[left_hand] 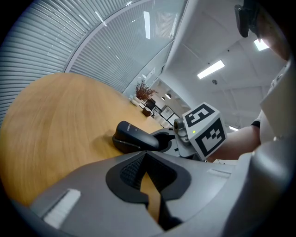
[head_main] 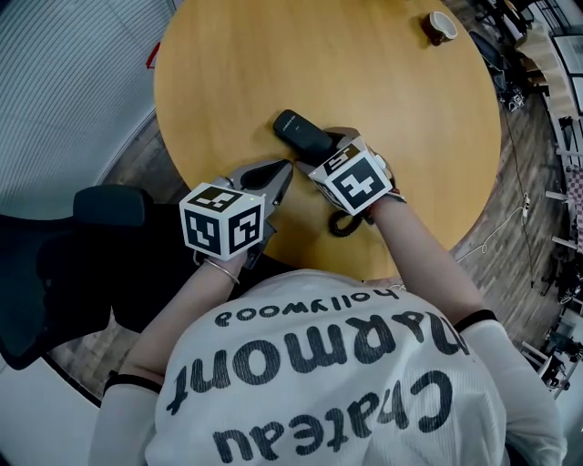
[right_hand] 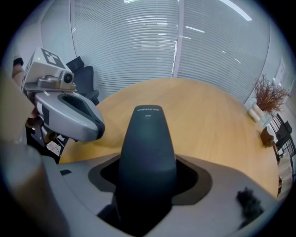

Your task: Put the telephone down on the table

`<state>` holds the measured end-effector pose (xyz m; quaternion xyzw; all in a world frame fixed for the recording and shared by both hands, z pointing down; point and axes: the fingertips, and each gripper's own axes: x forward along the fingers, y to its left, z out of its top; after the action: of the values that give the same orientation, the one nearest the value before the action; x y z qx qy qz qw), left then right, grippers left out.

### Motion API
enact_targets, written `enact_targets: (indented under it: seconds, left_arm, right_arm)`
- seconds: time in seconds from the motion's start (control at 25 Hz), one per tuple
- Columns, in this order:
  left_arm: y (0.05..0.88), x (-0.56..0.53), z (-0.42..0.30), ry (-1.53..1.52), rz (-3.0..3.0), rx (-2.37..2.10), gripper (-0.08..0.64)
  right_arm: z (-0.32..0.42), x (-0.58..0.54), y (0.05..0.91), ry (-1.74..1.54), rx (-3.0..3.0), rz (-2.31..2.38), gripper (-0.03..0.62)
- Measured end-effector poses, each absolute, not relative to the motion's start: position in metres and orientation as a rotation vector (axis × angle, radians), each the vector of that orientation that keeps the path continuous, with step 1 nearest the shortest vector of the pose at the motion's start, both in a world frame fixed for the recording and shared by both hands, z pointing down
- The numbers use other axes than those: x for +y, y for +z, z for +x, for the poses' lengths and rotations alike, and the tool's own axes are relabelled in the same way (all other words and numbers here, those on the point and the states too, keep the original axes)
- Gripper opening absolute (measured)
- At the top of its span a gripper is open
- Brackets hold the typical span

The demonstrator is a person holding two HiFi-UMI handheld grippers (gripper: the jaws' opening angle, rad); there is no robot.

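A black telephone handset [head_main: 301, 132] lies with its far end on the round wooden table [head_main: 273, 55], near the front edge. My right gripper [head_main: 326, 147] is shut on its near end; in the right gripper view the handset [right_hand: 148, 139] fills the space between the jaws. Its coiled black cord [head_main: 346, 223] hangs below my right wrist. My left gripper [head_main: 281, 175] sits just left of the handset, jaws together and holding nothing. The left gripper view shows the handset [left_hand: 134, 136] resting on the wood, with the right gripper's marker cube [left_hand: 203, 129] behind it.
A small cup [head_main: 442, 25] stands at the table's far right edge. A black chair [head_main: 55, 273] is at the left, beside the person. Cables and furniture crowd the floor at the right. Slatted blinds and a dried plant [right_hand: 266, 97] lie beyond the table.
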<state>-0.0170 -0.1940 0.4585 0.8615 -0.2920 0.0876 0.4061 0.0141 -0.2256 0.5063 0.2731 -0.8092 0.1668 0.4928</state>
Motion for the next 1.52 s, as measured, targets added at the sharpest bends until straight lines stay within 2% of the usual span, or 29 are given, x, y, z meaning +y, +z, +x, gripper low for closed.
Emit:
enact_targets:
  seconds: [1.0, 1.52]
  left_arm:
    - [0.461, -0.196, -0.011, 0.230, 2.170, -0.735, 0.002]
    - [0.458, -0.200, -0.005, 0.219, 2.185, -0.703, 0.002]
  right_arm:
    - [0.023, -0.226, 0.504, 0.513, -1.995, 0.676, 0.333]
    - [0.017, -0.235, 0.481, 0.523, -2.053, 0.718, 0.337]
